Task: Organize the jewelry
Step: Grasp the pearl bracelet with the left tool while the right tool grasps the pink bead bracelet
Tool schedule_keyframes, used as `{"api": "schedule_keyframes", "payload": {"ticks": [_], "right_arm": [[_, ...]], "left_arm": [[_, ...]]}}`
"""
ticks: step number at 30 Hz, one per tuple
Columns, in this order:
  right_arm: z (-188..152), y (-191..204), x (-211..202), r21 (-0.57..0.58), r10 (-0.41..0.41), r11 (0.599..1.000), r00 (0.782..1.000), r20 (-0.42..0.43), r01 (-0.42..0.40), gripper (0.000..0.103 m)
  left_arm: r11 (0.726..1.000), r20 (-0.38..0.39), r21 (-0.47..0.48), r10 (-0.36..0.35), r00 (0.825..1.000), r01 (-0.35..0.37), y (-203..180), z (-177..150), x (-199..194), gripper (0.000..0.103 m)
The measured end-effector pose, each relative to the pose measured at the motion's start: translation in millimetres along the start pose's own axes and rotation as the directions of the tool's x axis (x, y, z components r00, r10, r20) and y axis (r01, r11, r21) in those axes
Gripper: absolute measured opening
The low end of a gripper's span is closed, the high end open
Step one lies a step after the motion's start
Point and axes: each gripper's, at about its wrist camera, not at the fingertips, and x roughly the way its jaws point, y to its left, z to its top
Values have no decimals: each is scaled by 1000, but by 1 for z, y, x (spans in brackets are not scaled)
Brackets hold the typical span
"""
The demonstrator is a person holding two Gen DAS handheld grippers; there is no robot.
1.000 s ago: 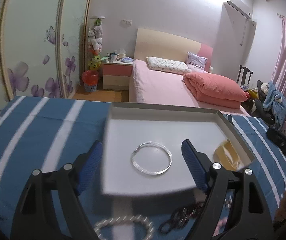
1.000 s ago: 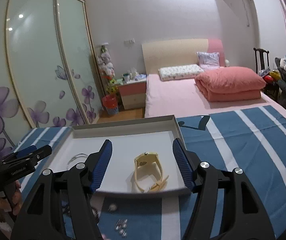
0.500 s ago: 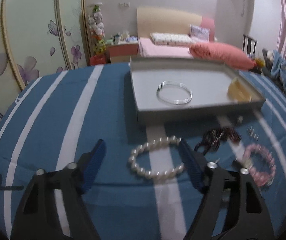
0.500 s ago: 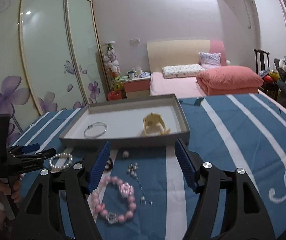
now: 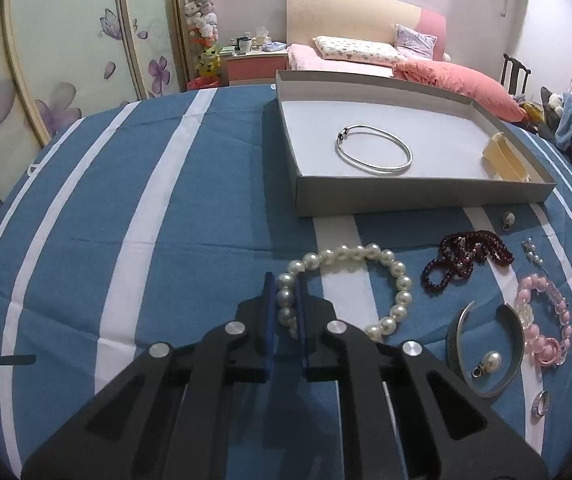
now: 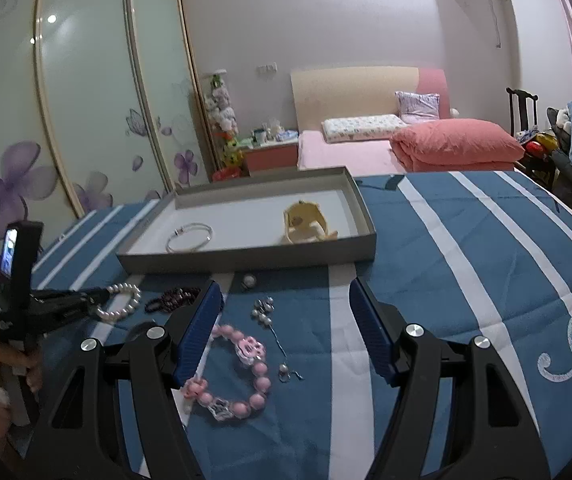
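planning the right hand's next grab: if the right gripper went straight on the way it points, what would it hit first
Probably the pink bracelet, which lies on the cloth between the open right gripper fingers. The pearl pins sit just beyond, then the tray. Depth is hard to judge through the fisheye.

Bangle [image 5: 373, 147] lies in the tray [image 5: 422, 195]; pearl bracelet [image 5: 382, 276] before it.
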Motion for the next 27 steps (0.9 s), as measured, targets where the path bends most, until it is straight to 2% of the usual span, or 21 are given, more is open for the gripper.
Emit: {"api": "schedule_keyframes", "payload": {"ticks": [3,6,11,16,23,27], "right_arm": [[-3,-3,5,-10,-15,1000,999,-42,14,67],[-8,-3,11,-38,-22,999,996,-90,18,62],[-22,7,20,-107,17,994,983,-183,-37,52],[-33,16,25,-159,9,986,969,-245,-49,41],[-29,30,37,-230,-4,971,962,-273,-61,39],[-28,34,54,-250,-1,965,949,-316,-82,39]], "left_arm": [[1000,2,-11,-1,1000,1,4,-1,-2,10],[999,22,-32,-18,1000,19,11,-1,-7,10],[998,103,-42,-49,994,54,14,2,-27,10],[996,172,-39,-77,982,85,13,6,-46,10],[993,201,-30,-103,974,111,6,11,-54,10],[993,202,-27,-110,973,118,4,12,-55,10]]}}
